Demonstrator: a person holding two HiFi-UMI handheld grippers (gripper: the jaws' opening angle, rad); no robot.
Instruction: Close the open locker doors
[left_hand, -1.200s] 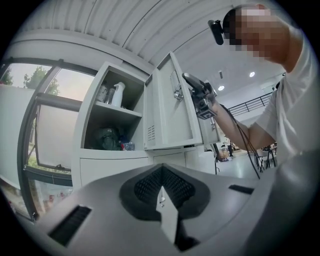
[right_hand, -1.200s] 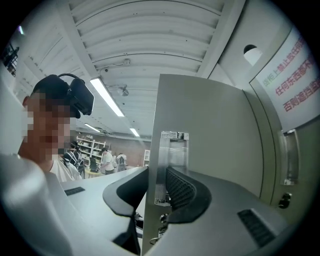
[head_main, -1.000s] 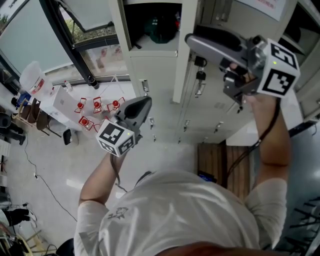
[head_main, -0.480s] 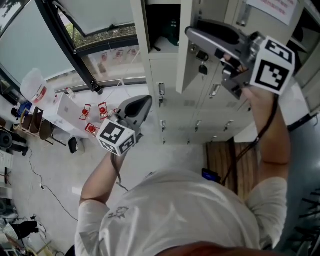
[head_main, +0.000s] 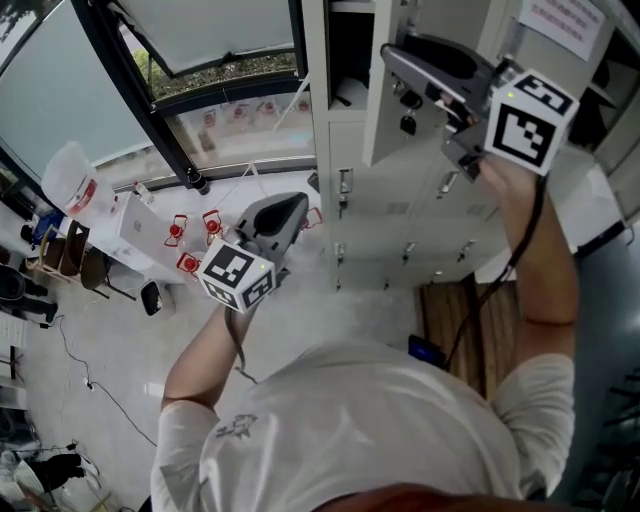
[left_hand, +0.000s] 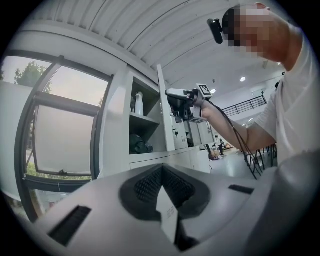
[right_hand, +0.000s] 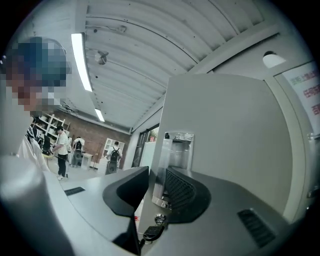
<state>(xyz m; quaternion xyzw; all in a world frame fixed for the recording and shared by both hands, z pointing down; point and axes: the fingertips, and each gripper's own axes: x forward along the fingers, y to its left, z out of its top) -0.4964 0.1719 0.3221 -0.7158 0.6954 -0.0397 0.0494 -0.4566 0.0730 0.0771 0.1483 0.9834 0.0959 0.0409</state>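
Cut off at the frame's top, the locker door (head_main: 380, 120) is standing upright, jutting outward. The right gripper (head_main: 392, 58) is clamping its edge; the left gripper (head_main: 293, 206) is hanging closed, empty.

In the head view the left claw (head_main: 290, 208) sits just off centre toward 11 o'clock. Its nose aims at 1 o'clock and its marker cube (head_main: 235, 275) trails toward 7 o'clock. The left forearm (head_main: 200, 350) is bare and rises to it from 7 o'clock. In the left gripper view its jaws lie together.

The right claw (head_main: 392, 55) is held high at 1 o'clock, reaching toward 10 o'clock. Its own cube (head_main: 525, 120) is behind it at 2 o'clock. The right forearm (head_main: 545, 260) is stretched up the frame's right side from 4 o'clock, wrist bent inward. In the right gripper view its jaws stand part-way apart, closed on the edge of a locker door (right_hand: 225, 130).
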